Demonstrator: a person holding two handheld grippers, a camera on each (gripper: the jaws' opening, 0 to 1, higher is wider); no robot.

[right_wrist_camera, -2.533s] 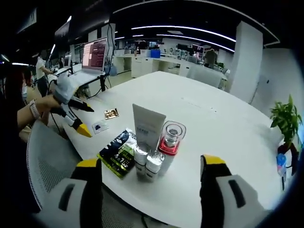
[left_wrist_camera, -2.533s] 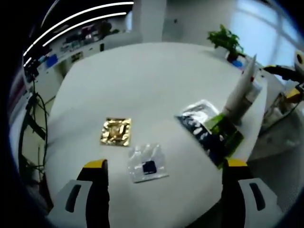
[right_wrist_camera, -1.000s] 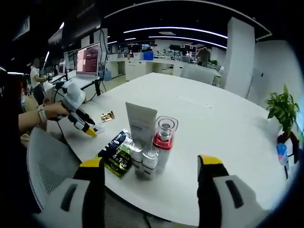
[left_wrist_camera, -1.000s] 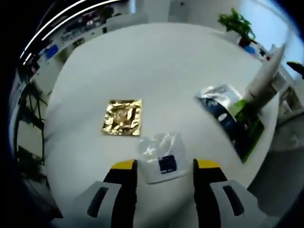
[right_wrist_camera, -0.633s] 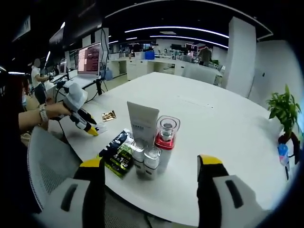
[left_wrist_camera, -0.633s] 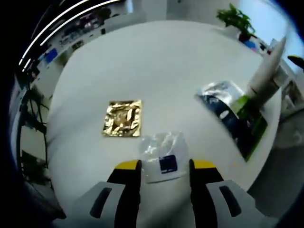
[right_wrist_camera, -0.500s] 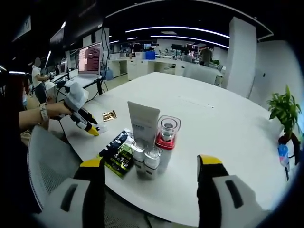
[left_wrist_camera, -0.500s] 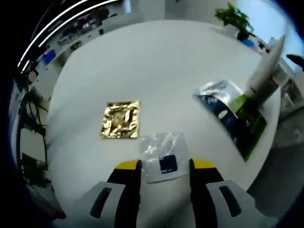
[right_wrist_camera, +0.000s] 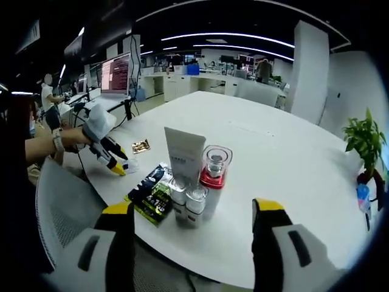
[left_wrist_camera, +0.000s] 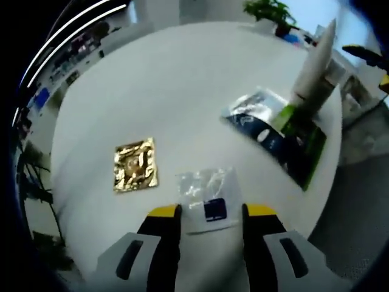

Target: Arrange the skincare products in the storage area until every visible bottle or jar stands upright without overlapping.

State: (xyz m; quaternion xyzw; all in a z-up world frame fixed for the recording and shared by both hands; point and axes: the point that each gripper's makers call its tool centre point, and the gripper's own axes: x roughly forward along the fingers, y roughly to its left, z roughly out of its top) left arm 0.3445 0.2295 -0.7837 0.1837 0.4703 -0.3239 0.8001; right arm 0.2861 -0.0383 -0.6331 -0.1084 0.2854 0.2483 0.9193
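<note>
- Fingers (left_wrist_camera: 163, 214) of the left gripper (left_wrist_camera: 206, 213) stand narrowly parted at 6 o'clock in the left gripper view, with the near edge of a clear sachet (left_wrist_camera: 205, 198) between their yellow tips; whether they pinch it or merely straddle it, I cannot tell.
- At 9 o'clock from the sachet lies a gold packet (left_wrist_camera: 135, 165), flat and apart from it.
- Toward 2 o'clock a dark pouch (left_wrist_camera: 255, 126) overlaps a green pouch (left_wrist_camera: 302, 141), with a white tube (left_wrist_camera: 315, 68) upright just beyond them, all on the white table (left_wrist_camera: 182, 79).
- Risk, as I judge it: the sachet is thin and slick, so a lift could let it slip out, or a sweep toward 2 o'clock could drag it onto the pouches and add overlap.
- In the right gripper view, the right gripper (right_wrist_camera: 191, 213) has its jaws spread wide at 6 o'clock, holding nothing.
- Just ahead at 12 o'clock of the jaws stand the tube (right_wrist_camera: 185, 155), a red-collared bottle (right_wrist_camera: 214, 176) and two small bottles (right_wrist_camera: 188, 199), upright and packed close together.
- The pouches (right_wrist_camera: 150, 192) lie flat at 9 o'clock of that cluster, touching or nearly touching it.
- Farther toward 9 o'clock the left gripper (right_wrist_camera: 113, 159), in a person's hand (right_wrist_camera: 68, 139), points down at the table edge beside the gold packet (right_wrist_camera: 141, 146).
- Risk here: the cluster is tight, so closing in on one bottle could tip its neighbours, and the pouches block the approach from 9 o'clock.
- A chair back (right_wrist_camera: 61, 207) sits at 8 o'clock, a plant (right_wrist_camera: 364, 141) at 3 o'clock.
</note>
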